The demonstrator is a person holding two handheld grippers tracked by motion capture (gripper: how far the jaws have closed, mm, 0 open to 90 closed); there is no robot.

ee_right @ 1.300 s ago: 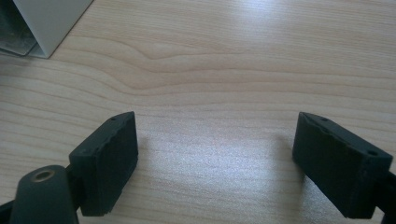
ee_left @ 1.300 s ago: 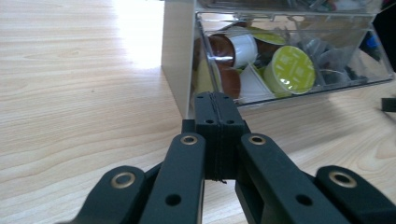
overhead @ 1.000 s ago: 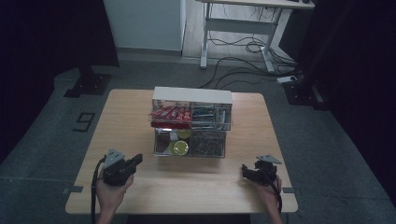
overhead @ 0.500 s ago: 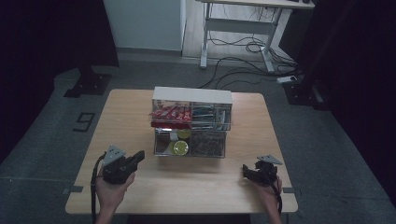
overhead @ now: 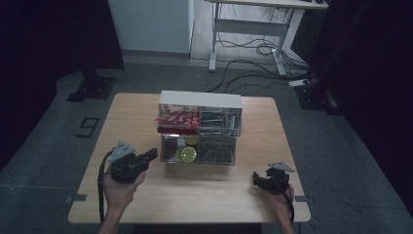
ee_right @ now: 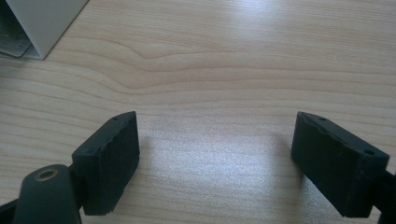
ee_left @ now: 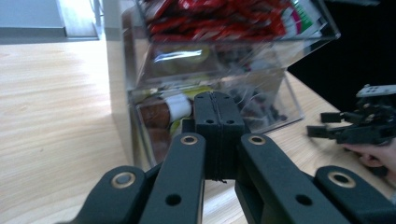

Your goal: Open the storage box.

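A clear two-tier drawer cabinet (overhead: 199,127) stands mid-table, with red packets (overhead: 178,118) in its upper left drawer and a yellow-lidded item (overhead: 187,154) in the lower left one. My left gripper (overhead: 151,156) is raised above the table just left of the cabinet's lower drawer, its tips pointing at it. In the left gripper view my left gripper (ee_left: 218,100) has its jaws pressed together with nothing between them, close to the lower drawer front (ee_left: 205,116). My right gripper (overhead: 257,178) rests low at the table's front right. Its jaws stand wide apart over bare wood, right gripper (ee_right: 217,140).
The wooden table (overhead: 131,112) has free surface left, right and in front of the cabinet. A white desk frame with cables (overhead: 253,29) stands on the floor behind. In the left gripper view, the other hand and gripper (ee_left: 364,126) lie off to the right.
My left gripper has risen off the table and edged toward the cabinet's lower drawer. The right gripper has stayed where it was.
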